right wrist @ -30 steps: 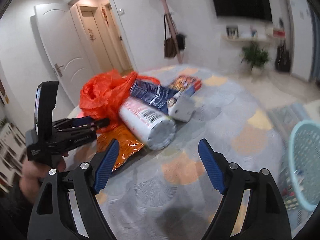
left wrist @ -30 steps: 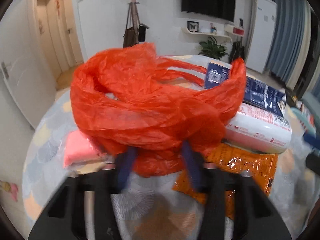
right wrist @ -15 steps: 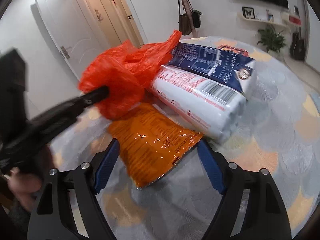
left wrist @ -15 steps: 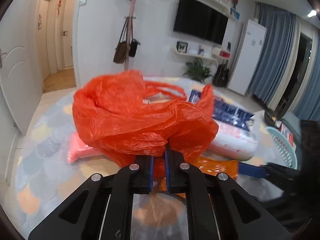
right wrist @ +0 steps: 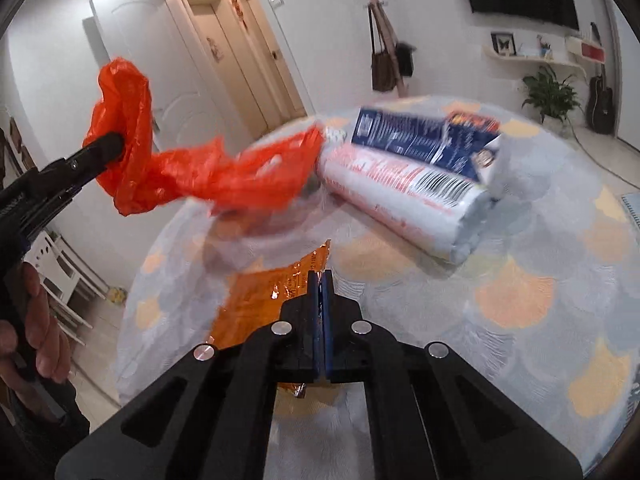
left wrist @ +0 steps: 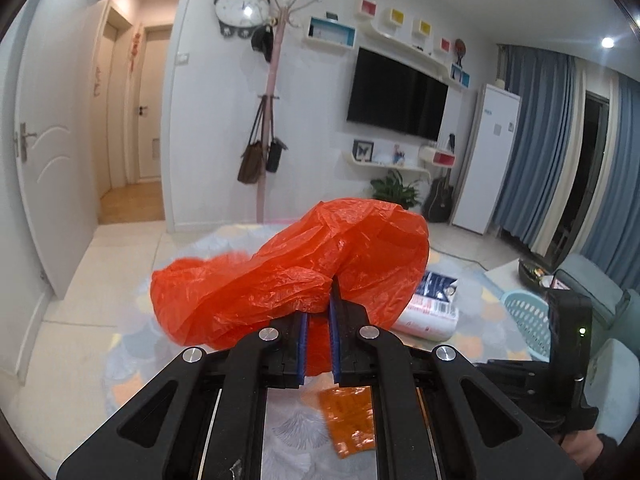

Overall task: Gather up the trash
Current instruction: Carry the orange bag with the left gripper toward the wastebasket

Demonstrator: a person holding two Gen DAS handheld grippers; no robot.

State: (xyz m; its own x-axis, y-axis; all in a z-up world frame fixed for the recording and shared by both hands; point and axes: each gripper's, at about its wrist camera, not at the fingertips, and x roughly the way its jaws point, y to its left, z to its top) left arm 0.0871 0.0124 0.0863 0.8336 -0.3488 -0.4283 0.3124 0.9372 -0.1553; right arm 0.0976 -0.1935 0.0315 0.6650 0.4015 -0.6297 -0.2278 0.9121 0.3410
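- At the far left of the right wrist view, a hand (right wrist: 38,344) is seen wrapped around the handle of the left gripper (right wrist: 114,146).
- The left gripper is closed on the orange plastic bag (right wrist: 192,176); a bunch of the film is pinched between its blue pads (left wrist: 303,336), which stand a narrow gap apart in the left wrist view.
- The bag is held up above the table (right wrist: 520,320), with its loose end trailing rightward toward the packages; whether that end touches anything cannot be told because of blur.
- Below the bag, the orange foil snack packet (right wrist: 260,300) is seen lying flat on the patterned tablecloth.
- The right gripper (right wrist: 321,280) is clamped on the near edge of this packet; its jaws are brought fully together, with the crinkled foil caught between the pads.
- Further right, a white cylindrical package (right wrist: 404,196) with red print and a barcode is laid on its side on the table.
- A dark blue carton (right wrist: 420,138) is seen resting just behind it, touching it along its length.
- In the left wrist view, a light blue slotted basket (left wrist: 528,320) is visible at the right, beyond the table edge and partly hidden by the right gripper's body (left wrist: 568,360).
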